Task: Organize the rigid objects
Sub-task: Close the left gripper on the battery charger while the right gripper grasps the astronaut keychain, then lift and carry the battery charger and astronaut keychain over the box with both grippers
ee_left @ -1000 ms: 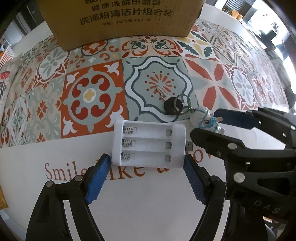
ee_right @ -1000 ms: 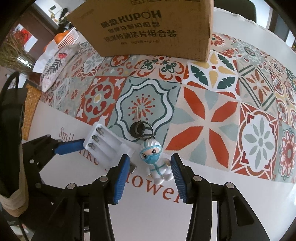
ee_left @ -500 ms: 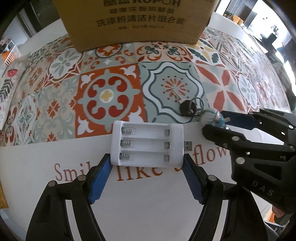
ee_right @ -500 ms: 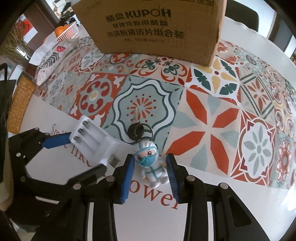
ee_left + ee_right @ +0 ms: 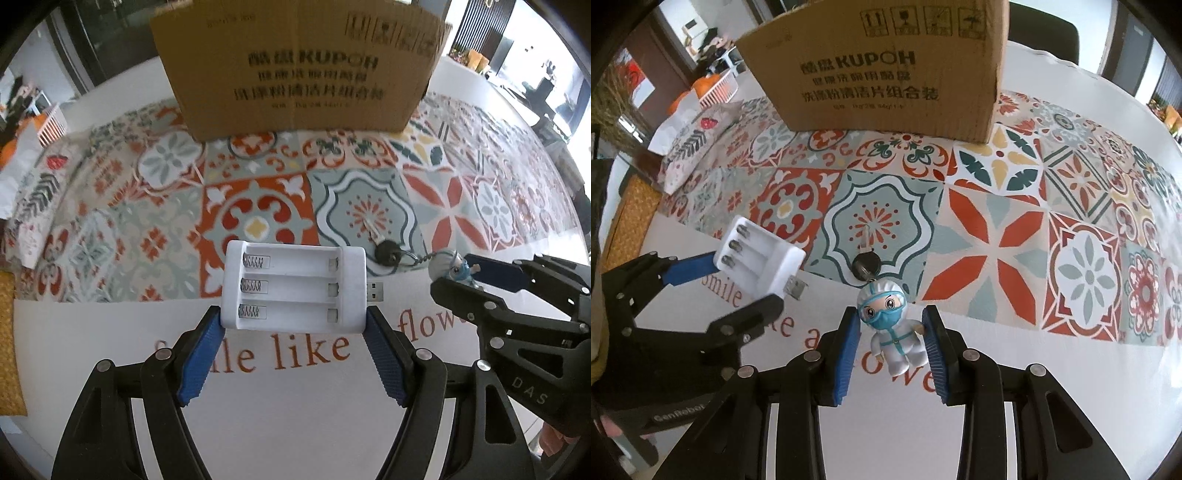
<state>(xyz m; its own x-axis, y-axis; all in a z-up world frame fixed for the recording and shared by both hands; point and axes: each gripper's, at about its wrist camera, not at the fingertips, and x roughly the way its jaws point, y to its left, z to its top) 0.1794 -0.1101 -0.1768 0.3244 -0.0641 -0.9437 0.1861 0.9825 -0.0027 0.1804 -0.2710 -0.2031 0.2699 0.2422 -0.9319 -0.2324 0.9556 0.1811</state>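
Lifted battery charger [image 5: 293,288] and figurine keychain [image 5: 892,332] off tablecloth [image 5: 461,192].

Ahead: my way is blocked by the cardboard box [image 5: 299,70] filling the upper centre.
Between: patterned tablecloth [image 5: 155,206] lies open mid-frame.
Right: my other gripper [image 5: 476,275] crowds the right edge.
Centre: key [image 5: 866,258] lies flat.

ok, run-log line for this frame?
left claw: shut on battery charger | right claw: shut on figurine keychain | box: behind
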